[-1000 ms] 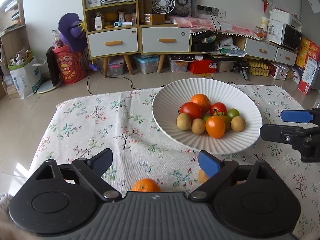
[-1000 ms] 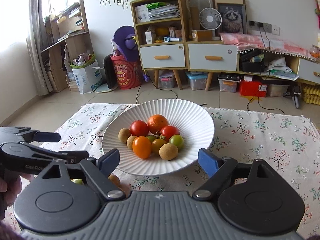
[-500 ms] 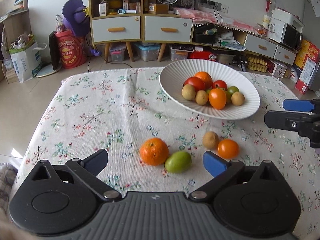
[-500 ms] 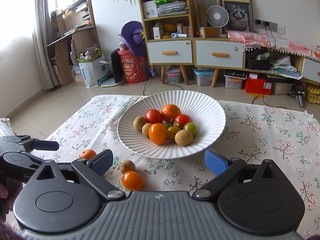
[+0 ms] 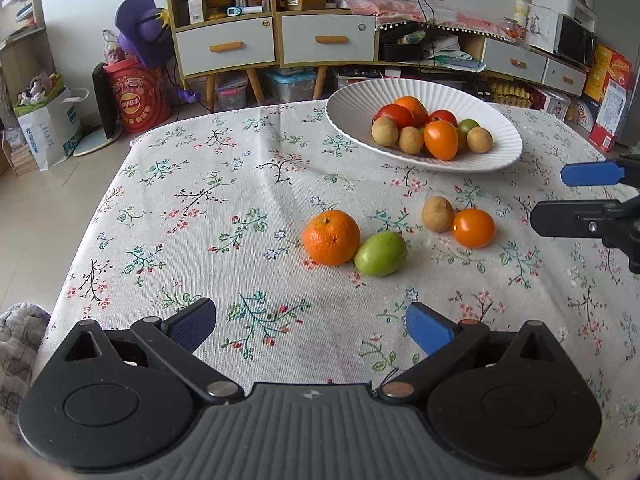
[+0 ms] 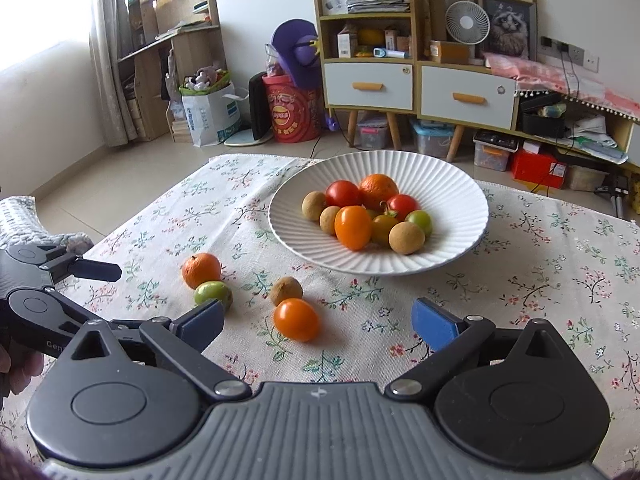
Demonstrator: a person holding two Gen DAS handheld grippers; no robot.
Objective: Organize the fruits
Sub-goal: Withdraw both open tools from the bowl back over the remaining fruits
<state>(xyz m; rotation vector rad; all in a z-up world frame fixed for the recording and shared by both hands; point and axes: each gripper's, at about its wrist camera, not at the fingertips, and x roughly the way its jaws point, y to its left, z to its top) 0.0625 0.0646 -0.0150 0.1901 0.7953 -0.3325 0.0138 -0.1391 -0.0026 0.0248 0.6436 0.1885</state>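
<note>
Bowl check: the white ribbed bowl (image 6: 472,216) sat toward the tabletop's far edge, right of centre from my left wrist view. I counted a mandarin (image 6: 379,189), two red tomatoes (image 6: 342,193), an orange tomato (image 6: 353,227), a green one (image 6: 420,221), a yellowish one (image 6: 383,229) and three brown longans (image 6: 406,237) in it, piled in the middle and touching each other.

Four fruits lay loose on the floral tablecloth (image 5: 208,216), mid-table, nearer me than the bowl. The loose mandarin (image 5: 331,237) touched the green fruit (image 5: 381,253). To their right, the loose longan (image 5: 437,213) touched the loose orange tomato (image 5: 473,228). The two pairs were near each other but apart.

Left gripper (image 5: 311,323) was spread wide, holding nothing, blue pads (image 5: 429,328) off the cloth as far as I could tell, with the mandarin pair ahead of the gap. It touched no fruit.

Right gripper (image 6: 317,320) was also spread wide and empty. The loose orange tomato sat just ahead of the gap between its fingers, longan just beyond that. In that view its left pad (image 6: 202,323) overlapped the green fruit's edge; contact I couldn't tell.

Each gripper showed at the side edge of the other's camera.
</note>
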